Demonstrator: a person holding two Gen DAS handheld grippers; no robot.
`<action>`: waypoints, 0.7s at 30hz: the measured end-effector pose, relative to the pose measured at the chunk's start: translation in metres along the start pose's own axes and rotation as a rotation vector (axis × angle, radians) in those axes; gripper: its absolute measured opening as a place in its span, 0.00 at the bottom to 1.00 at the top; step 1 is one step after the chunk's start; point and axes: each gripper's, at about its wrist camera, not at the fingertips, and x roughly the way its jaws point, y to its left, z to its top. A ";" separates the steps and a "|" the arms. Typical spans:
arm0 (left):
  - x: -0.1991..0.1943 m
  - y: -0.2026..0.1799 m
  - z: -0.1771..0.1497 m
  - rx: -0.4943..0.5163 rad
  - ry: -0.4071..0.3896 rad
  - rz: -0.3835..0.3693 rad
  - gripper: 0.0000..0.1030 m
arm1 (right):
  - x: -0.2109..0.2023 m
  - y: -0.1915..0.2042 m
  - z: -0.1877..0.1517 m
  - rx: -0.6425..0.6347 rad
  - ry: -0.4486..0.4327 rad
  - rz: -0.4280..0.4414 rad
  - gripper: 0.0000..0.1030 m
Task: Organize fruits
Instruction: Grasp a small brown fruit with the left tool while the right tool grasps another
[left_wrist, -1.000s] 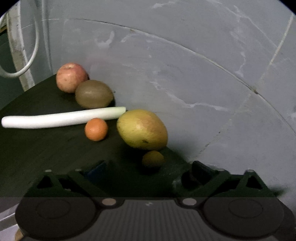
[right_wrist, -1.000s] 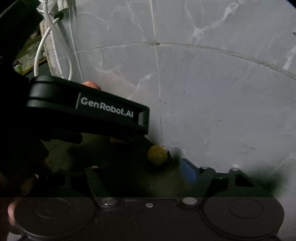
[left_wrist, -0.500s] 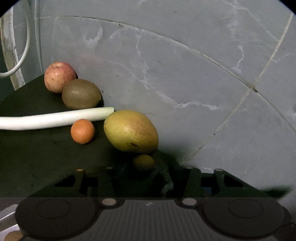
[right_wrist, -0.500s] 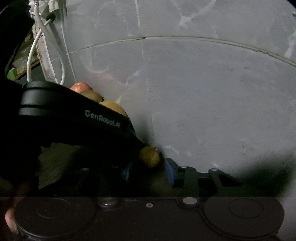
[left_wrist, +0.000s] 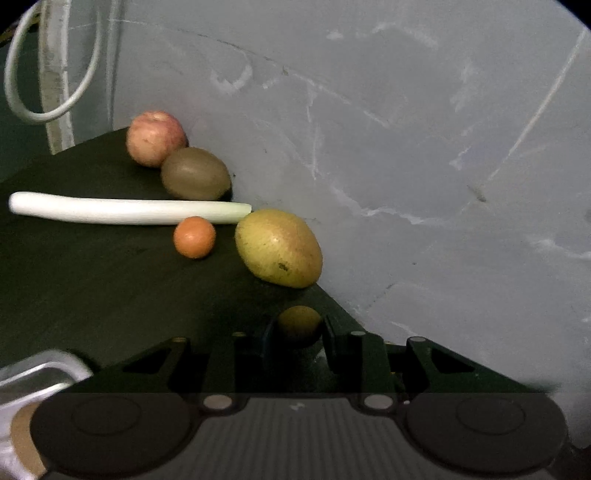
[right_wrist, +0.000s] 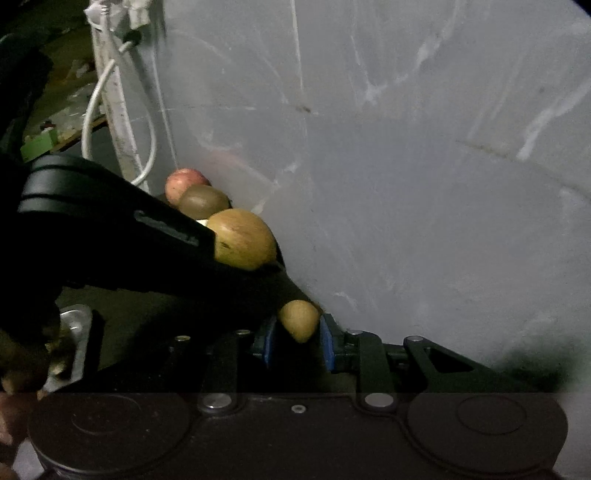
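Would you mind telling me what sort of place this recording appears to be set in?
Probably a makeshift home or workshop corner, not a fitted kitchen: a dark tabletop pushed against a scuffed grey wall, loose white cable hanging nearby, and fruit such as an apple lying directly on the surface.

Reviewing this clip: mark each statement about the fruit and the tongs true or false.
1. Along the wall, the kiwi lies between the apple and the mango. True.
2. The leek stands upright against the wall. False: it lies flat on the dark surface, one end near the mango.
3. The tangerine sits inside the left tongs. False: it lies free beside the leek; the small yellow-green fruit is between those fingers.
4. In the right wrist view, that small fruit sits between the blue pads of the right tongs. True.
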 end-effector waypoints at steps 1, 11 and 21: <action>-0.007 0.000 -0.002 -0.006 -0.009 -0.001 0.30 | -0.006 0.001 0.000 -0.006 -0.006 0.005 0.26; -0.084 0.005 -0.041 -0.080 -0.085 0.008 0.30 | -0.053 0.018 -0.006 -0.086 -0.042 0.043 0.24; -0.156 0.023 -0.102 -0.146 -0.139 0.026 0.30 | -0.107 0.048 -0.036 -0.191 -0.040 0.110 0.24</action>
